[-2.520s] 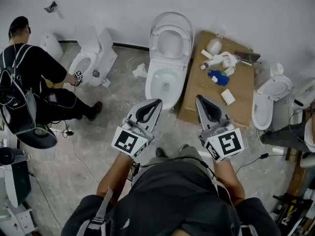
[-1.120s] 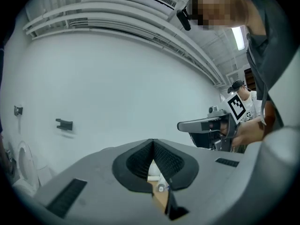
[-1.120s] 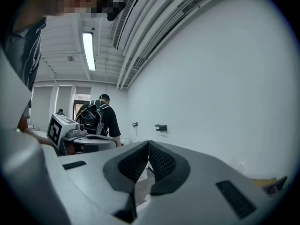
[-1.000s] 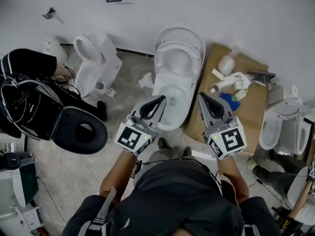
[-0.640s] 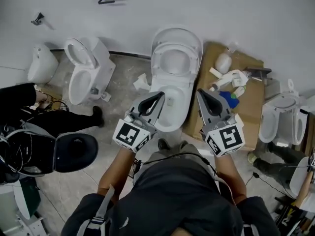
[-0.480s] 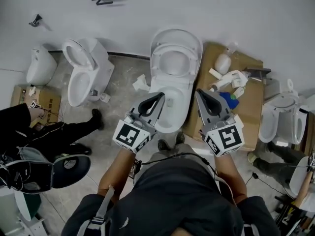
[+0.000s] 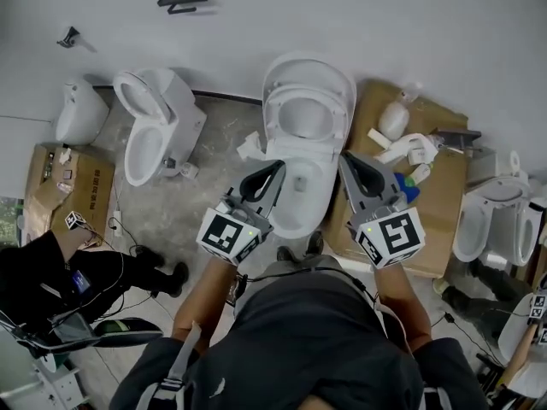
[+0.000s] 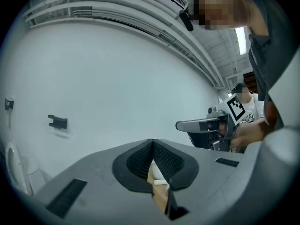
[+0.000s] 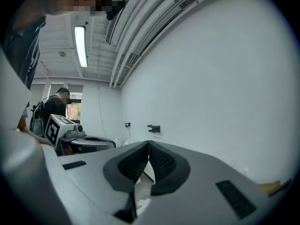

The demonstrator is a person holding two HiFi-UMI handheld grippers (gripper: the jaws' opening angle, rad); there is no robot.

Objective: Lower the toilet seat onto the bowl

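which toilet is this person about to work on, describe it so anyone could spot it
Along the white wall stands a row of toilets. Take the toilet straight ahead of the person, between the tips of the left gripper and right gripper. Only it has the bottle-strewn cardboard sheet on its right.

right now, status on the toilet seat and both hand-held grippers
Left hand-held gripper shut, empty; right hand-held gripper shut, empty. Toilet seat up, untouched, bowl open below. Nothing seen in the way.
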